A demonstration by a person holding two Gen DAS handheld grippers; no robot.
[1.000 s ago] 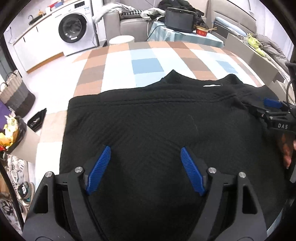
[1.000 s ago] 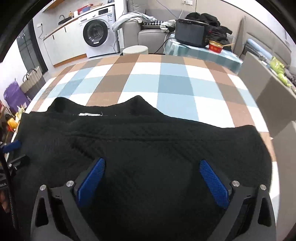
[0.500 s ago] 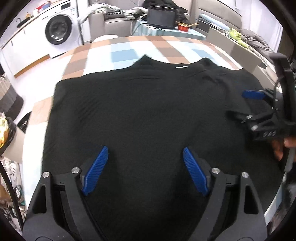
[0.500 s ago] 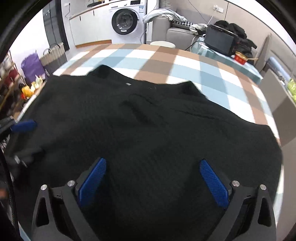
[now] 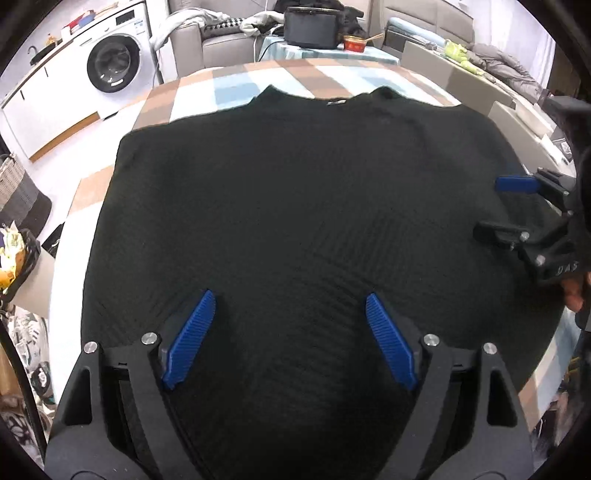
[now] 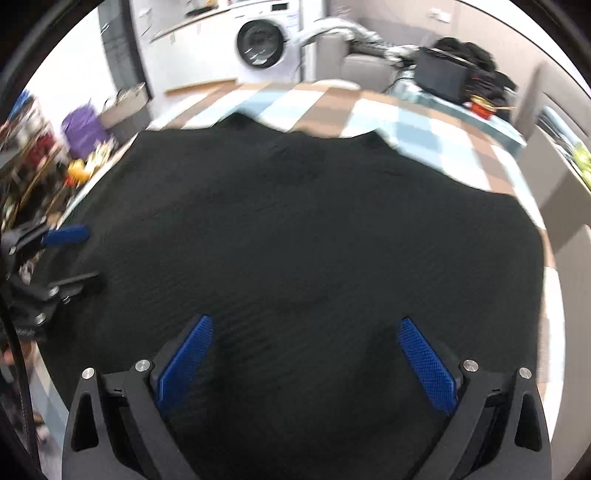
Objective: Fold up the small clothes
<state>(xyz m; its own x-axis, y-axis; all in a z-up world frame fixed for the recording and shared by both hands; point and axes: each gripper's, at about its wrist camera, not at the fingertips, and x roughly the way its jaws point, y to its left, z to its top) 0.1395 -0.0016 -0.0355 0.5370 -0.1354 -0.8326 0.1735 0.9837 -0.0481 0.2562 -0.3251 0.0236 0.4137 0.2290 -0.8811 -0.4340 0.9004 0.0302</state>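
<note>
A black ribbed knit sweater (image 5: 295, 206) lies spread flat on the checked table, collar at the far side; it also shows in the right wrist view (image 6: 295, 229). My left gripper (image 5: 288, 306) is open and empty above the sweater's near part. My right gripper (image 6: 303, 332) is open and empty above the sweater's near part. The right gripper also shows at the right edge of the left wrist view (image 5: 506, 206), open over the sweater's right side. The left gripper shows at the left edge of the right wrist view (image 6: 74, 254), open.
The checked tablecloth (image 5: 236, 88) shows beyond the collar. A washing machine (image 5: 110, 70) and a sofa (image 5: 221, 40) stand behind. A side table holds a black box (image 5: 310, 26) and red bowl (image 5: 354, 42). Bags and clutter (image 5: 14, 254) lie on the floor left.
Both grippers have risen and pulled back, so more of the sweater shows. The right wrist view has swung to the left and is blurred. Both stay open.
</note>
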